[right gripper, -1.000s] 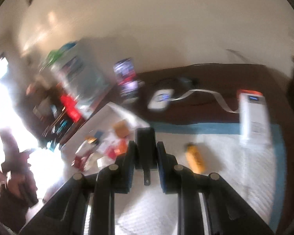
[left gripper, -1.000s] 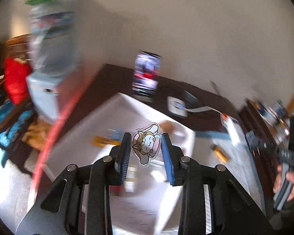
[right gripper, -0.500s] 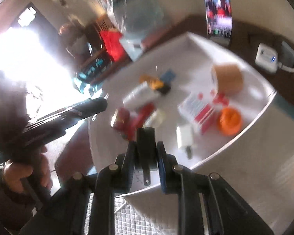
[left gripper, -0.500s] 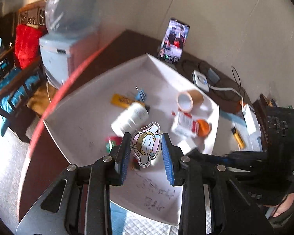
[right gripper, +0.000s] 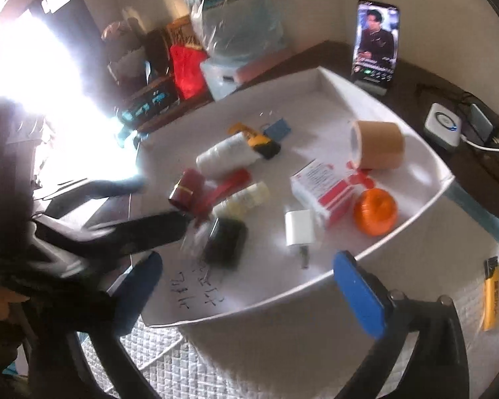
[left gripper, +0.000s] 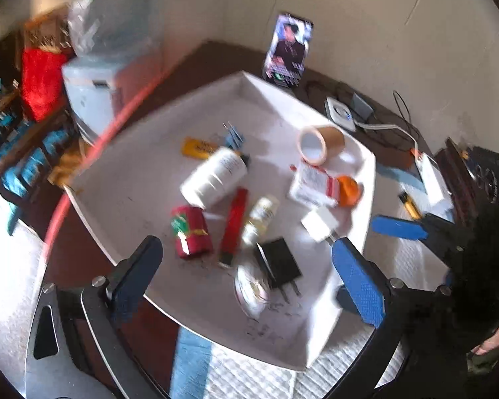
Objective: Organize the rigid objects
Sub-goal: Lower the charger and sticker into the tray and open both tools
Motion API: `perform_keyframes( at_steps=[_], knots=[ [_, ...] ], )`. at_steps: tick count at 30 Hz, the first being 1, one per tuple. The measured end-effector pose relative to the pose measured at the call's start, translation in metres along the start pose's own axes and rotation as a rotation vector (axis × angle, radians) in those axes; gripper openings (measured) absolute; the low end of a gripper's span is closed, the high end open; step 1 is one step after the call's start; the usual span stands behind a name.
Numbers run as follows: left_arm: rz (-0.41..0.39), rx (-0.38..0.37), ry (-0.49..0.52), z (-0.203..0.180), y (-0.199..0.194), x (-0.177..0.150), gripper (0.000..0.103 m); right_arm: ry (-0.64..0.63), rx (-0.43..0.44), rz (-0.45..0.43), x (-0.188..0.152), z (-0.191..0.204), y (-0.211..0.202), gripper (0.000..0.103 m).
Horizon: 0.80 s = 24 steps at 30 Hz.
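Both hand-held grippers, left (left gripper: 246,256) and right (right gripper: 246,276), are opening over the white tray (left gripper: 356,302), nothing between their jaws, so the black charger (left gripper: 277,262) at six o'clock could get knocked by crowded fingers.

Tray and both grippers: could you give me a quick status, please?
Left gripper and right gripper opening, nothing between pads. White tray cluttered; black charger nearest. Nothing blocking.
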<state>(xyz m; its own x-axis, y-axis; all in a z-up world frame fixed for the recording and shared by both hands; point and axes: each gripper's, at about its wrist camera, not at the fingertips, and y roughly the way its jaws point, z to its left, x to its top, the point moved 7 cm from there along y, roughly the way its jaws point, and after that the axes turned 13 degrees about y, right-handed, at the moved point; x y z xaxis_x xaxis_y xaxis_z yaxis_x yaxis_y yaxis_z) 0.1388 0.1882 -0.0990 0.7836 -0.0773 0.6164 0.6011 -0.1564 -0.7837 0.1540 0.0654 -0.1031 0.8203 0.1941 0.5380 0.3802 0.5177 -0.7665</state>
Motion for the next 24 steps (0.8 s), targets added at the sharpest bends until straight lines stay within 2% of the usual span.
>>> perform_keyframes(
  at_steps=[4,7,17,24],
  knots=[
    [0.004,0.105,0.015,0.008,-0.002,0.001,0.103,0.042,-0.022,-0.058,0.007,-0.008,-0.012,0.103],
    [0.004,0.125,0.002,0.011,-0.004,0.001,0.103,0.073,-0.028,-0.079,0.008,-0.014,-0.02,0.103],
    [-0.02,0.14,0.02,0.004,-0.019,0.008,0.103,0.126,-0.051,-0.132,0.008,-0.026,-0.038,0.103],
    [-0.036,0.13,0.053,-0.009,-0.027,0.015,0.103,0.197,-0.066,-0.189,0.009,-0.049,-0.06,0.103]
  ],
)
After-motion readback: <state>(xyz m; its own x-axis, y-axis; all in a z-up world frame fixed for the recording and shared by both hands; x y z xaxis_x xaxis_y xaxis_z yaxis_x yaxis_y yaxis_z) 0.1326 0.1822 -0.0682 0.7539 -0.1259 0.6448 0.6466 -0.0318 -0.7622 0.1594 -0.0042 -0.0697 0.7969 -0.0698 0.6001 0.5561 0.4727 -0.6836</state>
